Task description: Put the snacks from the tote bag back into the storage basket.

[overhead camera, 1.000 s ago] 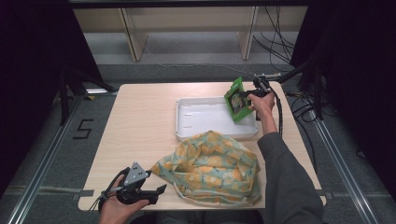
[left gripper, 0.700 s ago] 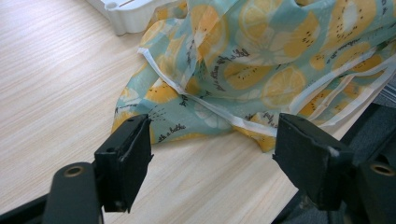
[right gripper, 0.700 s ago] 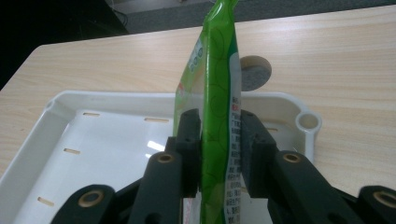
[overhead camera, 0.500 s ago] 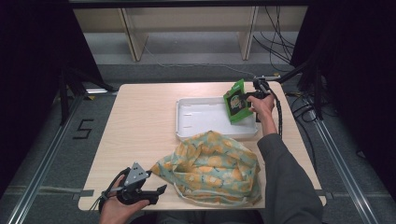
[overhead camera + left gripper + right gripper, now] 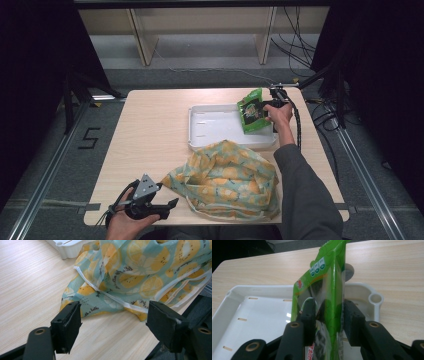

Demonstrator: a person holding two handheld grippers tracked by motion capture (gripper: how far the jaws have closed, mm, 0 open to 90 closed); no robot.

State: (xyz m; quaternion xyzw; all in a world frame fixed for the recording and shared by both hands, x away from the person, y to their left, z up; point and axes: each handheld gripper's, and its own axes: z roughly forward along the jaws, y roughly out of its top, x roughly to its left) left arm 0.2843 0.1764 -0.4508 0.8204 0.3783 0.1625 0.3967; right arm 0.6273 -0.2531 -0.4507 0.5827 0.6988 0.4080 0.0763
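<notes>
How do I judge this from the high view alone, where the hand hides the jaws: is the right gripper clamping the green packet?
Observer: In the right gripper view, the right gripper has just been opening its jaws. The green packet stands upright between them, apparently not squeezed.
Operator: Is it inside the tray?
Observer: Its bottom is hidden by the jaws, but it rises over the white tray, inside the rim.
Operator: And the left gripper?
Observer: The left gripper is open wide, aimed at the white-trimmed edge of the fruit-print bag.
</notes>
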